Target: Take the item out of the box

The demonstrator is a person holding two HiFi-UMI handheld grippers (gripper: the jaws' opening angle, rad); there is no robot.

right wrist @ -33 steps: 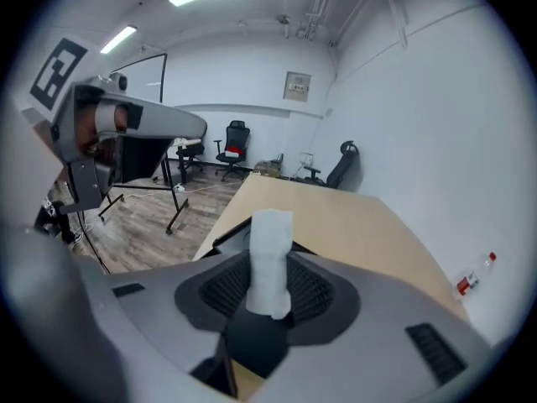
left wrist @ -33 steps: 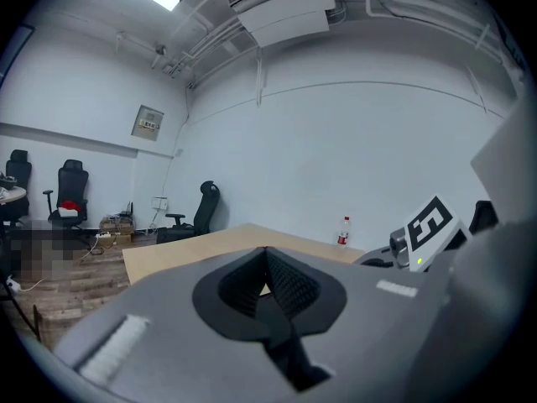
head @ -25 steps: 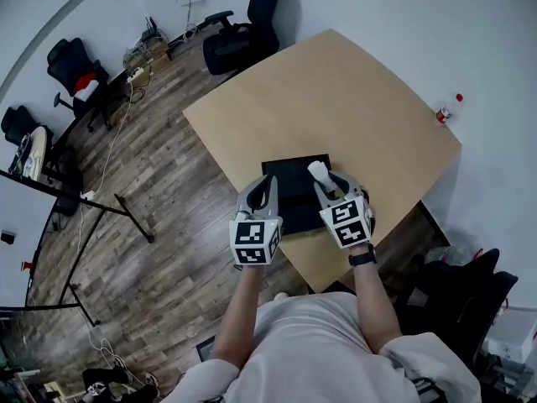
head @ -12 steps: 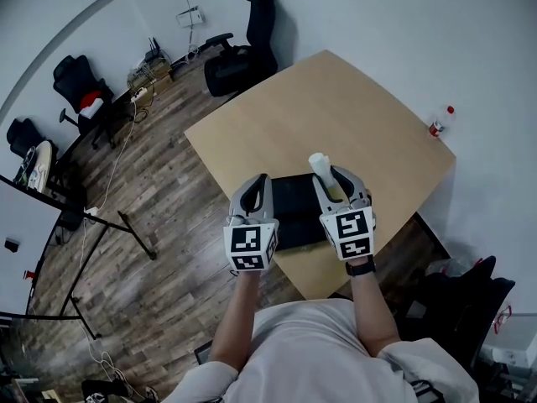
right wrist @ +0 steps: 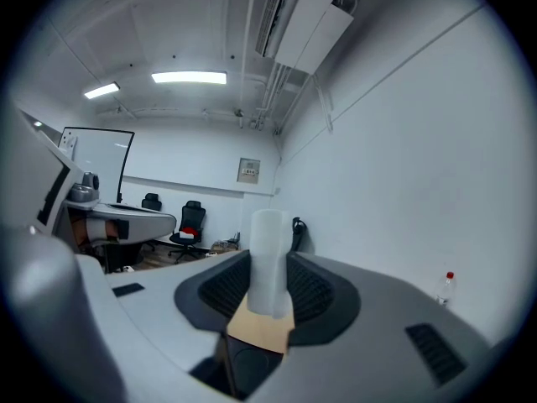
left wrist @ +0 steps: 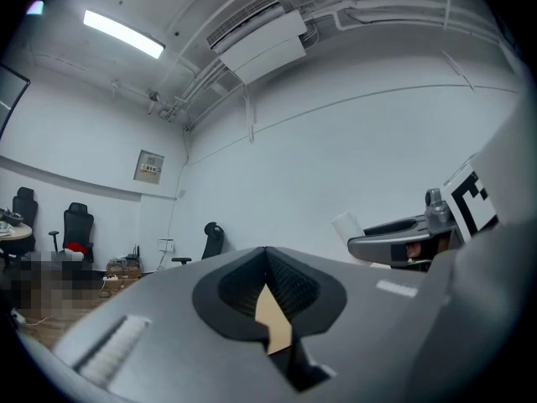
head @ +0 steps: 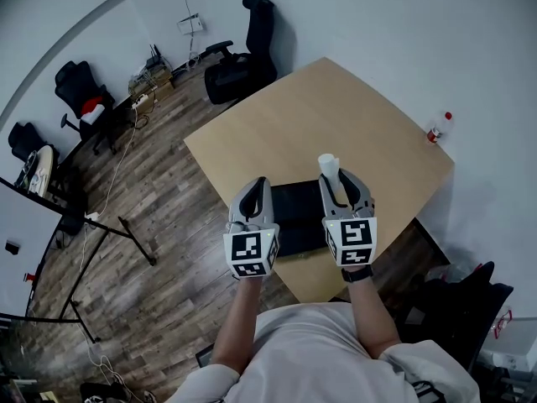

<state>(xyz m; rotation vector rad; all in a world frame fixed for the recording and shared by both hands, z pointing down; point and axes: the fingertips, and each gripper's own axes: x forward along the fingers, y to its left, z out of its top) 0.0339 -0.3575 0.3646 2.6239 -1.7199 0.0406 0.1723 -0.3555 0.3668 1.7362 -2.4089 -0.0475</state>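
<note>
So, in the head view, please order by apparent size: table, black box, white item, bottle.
1. table
2. black box
3. white item and bottle look about alike; the bottle is farther from the camera, so I leave them unranked.

There are two grippers, the left gripper point(head: 257, 185) and the right gripper point(head: 337, 177), and two marker cubes, one on each. One white cylinder point(head: 328, 165), one black box point(head: 295, 217) and one wooden table point(head: 336, 107) are in view. There is one clear bottle point(head: 435, 129) with a red cap. Three black office chairs can be counted on the far floor: the nearest chair point(head: 243, 53), the chair with something red on it point(head: 80, 86) and the leftmost chair point(head: 21, 137). A dark shape at lower right may be a fourth; it cannot be told. One wristwatch point(head: 358, 275) shows.
</note>
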